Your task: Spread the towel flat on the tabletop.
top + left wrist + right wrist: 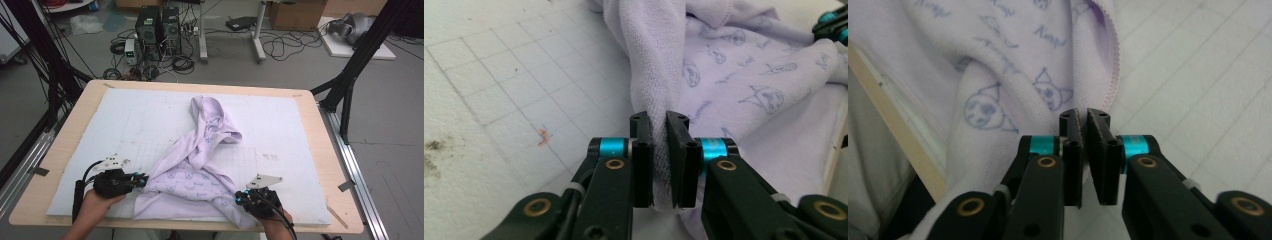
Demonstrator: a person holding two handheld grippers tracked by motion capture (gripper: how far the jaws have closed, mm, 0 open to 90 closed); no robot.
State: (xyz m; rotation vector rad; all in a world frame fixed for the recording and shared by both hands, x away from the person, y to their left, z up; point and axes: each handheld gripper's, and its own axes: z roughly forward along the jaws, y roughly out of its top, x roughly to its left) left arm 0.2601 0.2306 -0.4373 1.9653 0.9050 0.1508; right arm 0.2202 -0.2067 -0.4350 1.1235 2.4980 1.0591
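Note:
A lilac printed garment lies crumpled on the white mat, its hood end toward the far side and its wide end at the near edge. My left gripper grips the garment's left near corner. In the left gripper view the jaws stand nearly together with a fold of the lilac cloth pinched between the pads. My right gripper holds the right near corner. In the right gripper view its jaws are pressed on the hemmed edge of the cloth.
A white gridded mat covers the wooden table, whose near edge runs just below both hands. Black frame posts stand at either side. Computers, cables and boxes sit on the floor beyond. The right gripper's tip shows in the left gripper view.

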